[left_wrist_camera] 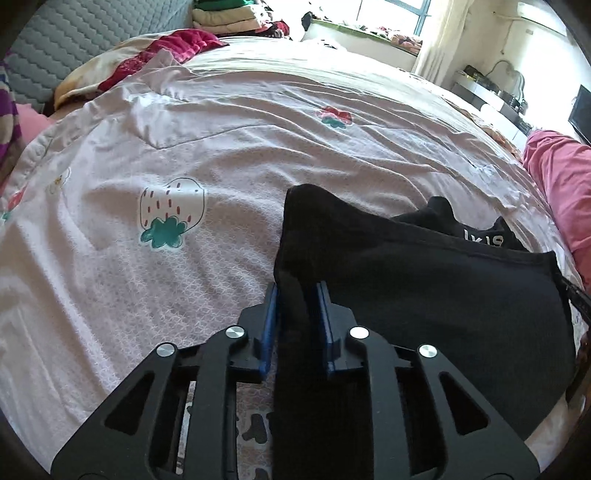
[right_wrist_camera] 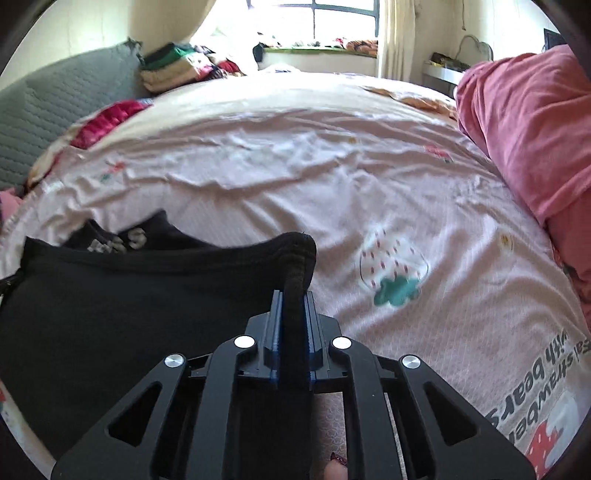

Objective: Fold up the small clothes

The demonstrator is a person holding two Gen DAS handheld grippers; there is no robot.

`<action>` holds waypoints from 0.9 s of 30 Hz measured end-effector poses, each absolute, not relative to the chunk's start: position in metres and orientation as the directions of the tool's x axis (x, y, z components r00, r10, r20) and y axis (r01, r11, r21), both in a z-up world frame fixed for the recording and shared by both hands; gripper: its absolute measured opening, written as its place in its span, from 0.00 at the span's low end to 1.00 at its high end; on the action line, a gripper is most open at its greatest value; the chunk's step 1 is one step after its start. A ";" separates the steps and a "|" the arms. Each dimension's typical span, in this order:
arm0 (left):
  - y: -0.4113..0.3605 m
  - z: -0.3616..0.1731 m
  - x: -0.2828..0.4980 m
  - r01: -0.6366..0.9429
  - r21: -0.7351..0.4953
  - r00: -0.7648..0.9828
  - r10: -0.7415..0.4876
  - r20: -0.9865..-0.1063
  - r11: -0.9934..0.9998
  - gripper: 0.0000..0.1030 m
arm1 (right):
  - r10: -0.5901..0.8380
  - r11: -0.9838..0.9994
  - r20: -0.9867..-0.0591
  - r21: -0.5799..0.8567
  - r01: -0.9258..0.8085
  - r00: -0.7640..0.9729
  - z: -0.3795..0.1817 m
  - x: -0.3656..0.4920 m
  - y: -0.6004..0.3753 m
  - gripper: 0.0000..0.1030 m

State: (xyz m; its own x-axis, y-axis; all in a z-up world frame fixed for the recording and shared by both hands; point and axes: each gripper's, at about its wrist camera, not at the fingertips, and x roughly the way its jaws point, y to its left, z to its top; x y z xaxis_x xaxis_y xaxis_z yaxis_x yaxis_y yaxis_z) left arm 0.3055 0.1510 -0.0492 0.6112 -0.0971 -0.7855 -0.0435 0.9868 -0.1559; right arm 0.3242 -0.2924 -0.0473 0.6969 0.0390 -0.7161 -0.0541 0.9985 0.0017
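A black knitted garment (left_wrist_camera: 424, 295), lying on the pink strawberry-print bedsheet (left_wrist_camera: 166, 295), is pinched at opposite corners by the left gripper (left_wrist_camera: 297, 295) and right gripper (right_wrist_camera: 293, 299), seemingly so a fold can be carried over evenly.

A bed (left_wrist_camera: 258, 155) fills most of the room, covered by a pale pink sheet (right_wrist_camera: 295, 177) printed with strawberries, wrinkled throughout. A grey quilted headboard (left_wrist_camera: 66, 48) stands along the far left side. Folded clothes (left_wrist_camera: 225, 18) are stacked at the far corner of the bed. A gridded window (right_wrist_camera: 343, 18) on the far wall admits strong daylight, with cream curtains (right_wrist_camera: 397, 37) beside it and a cluttered sill (right_wrist_camera: 321, 48) below. Walls are cream. A pink pillow (right_wrist_camera: 524, 122) lies at the right edge. A white shelf (left_wrist_camera: 487, 92) with small items stands against the right wall.
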 end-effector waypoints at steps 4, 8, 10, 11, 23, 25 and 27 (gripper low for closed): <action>0.150 -0.045 0.302 -0.047 -0.137 0.607 -0.081 -0.791 0.989 0.22 | 0.010 0.998 -0.713 -0.031 -0.046 0.701 -0.046 0.319 -0.288 0.17; 0.150 -0.045 0.301 -0.048 -0.120 0.594 -0.068 -0.801 0.992 0.27 | -0.015 0.998 -0.712 -0.050 -0.030 0.702 -0.044 0.312 -0.286 0.34; 0.150 -0.044 0.301 -0.050 -0.118 0.590 -0.066 -0.805 0.992 0.29 | 0.003 0.999 -0.707 -0.024 -0.028 0.707 -0.039 0.307 -0.286 0.54; 0.150 -0.043 0.300 -0.052 -0.115 0.589 -0.062 -0.806 0.992 0.32 | 0.009 0.999 -0.701 -0.016 -0.028 0.713 -0.036 0.304 -0.285 0.55; 0.153 -0.031 0.297 -0.065 -0.122 0.589 -0.061 -0.806 0.990 0.57 | 0.121 0.985 -0.623 -0.023 -0.173 0.773 0.000 0.262 -0.243 0.88; 0.154 -0.026 0.296 -0.064 -0.132 0.594 -0.068 -0.801 0.989 0.59 | 0.148 0.979 -0.621 -0.020 -0.204 0.770 0.003 0.257 -0.232 0.91; 0.155 -0.023 0.295 -0.066 -0.132 0.600 -0.066 -0.798 0.989 0.67 | 0.175 0.972 -0.619 -0.013 -0.233 0.766 0.004 0.253 -0.221 0.92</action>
State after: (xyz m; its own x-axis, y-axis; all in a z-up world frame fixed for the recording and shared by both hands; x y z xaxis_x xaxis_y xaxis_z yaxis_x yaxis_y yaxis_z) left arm 0.2953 0.1550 -0.0225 0.5996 -0.0664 -0.7976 -0.0660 0.9891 -0.1319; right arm 0.2526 -0.2210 0.0044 0.7658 0.1751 -0.6188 -0.2330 0.9724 -0.0132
